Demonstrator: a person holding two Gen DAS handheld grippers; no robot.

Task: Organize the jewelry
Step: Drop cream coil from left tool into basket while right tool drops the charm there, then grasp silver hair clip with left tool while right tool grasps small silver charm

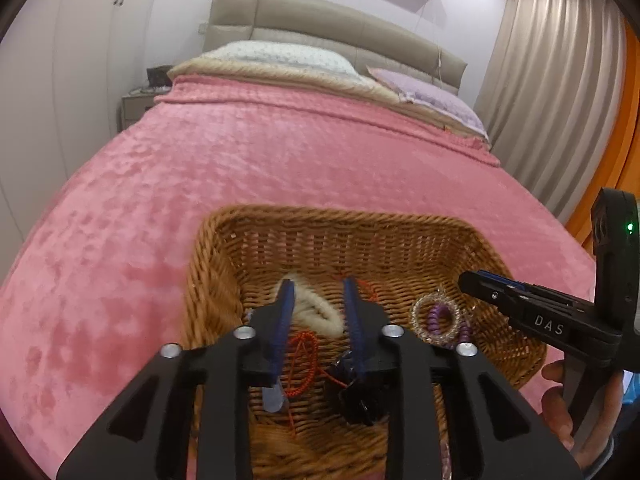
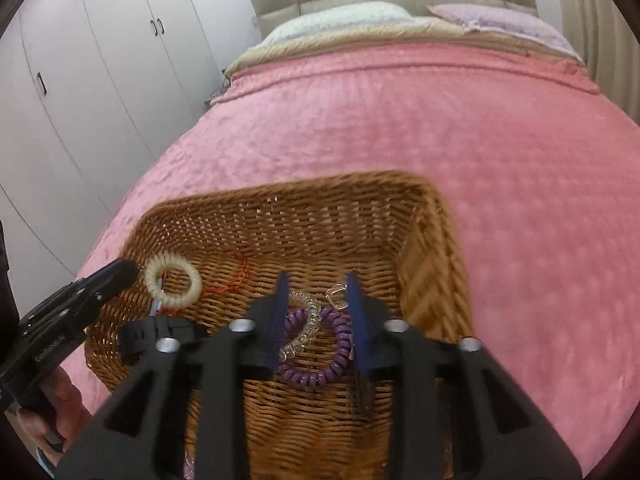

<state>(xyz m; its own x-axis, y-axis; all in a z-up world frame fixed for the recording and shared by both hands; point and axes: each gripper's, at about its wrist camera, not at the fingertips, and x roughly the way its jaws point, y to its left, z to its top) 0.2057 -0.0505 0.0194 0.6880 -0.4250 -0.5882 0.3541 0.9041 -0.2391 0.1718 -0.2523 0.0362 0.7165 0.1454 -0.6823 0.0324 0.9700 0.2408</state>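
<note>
The left gripper (image 1: 318,284) hangs over the wicker basket (image 1: 332,220) with its blue-padded jaws parted and nothing pinched between them. In the gap and just below lies a cream coil hair tie (image 1: 320,314) on the basket floor; nearer the camera a red cord (image 1: 304,364) loops under the left finger, and a dark, blurred item (image 1: 356,394) sits under the right finger — whether either pad touches anything there cannot be told.

The right gripper (image 2: 318,284) likewise stands partly open above the same basket, gripping nothing. Between its fingers, on the woven floor, rest a purple coil hair tie (image 2: 320,376) and a clear coil tie (image 2: 306,320) overlapping it, with a small clear piece (image 2: 336,294) beside the right finger's tip. The pads appear apart from them, though blur leaves that uncertain.

In the right wrist view the left gripper's tip comes in from the left edge, just beside the cream tie, with a hand (image 2: 52,408) on its handle. The basket stands on a pink blanket (image 1: 200,168) covering a bed — pillows (image 1: 280,56) and a padded headboard (image 1: 340,28) lie at the far end, a white wardrobe (image 2: 100,60) to the left.
</note>
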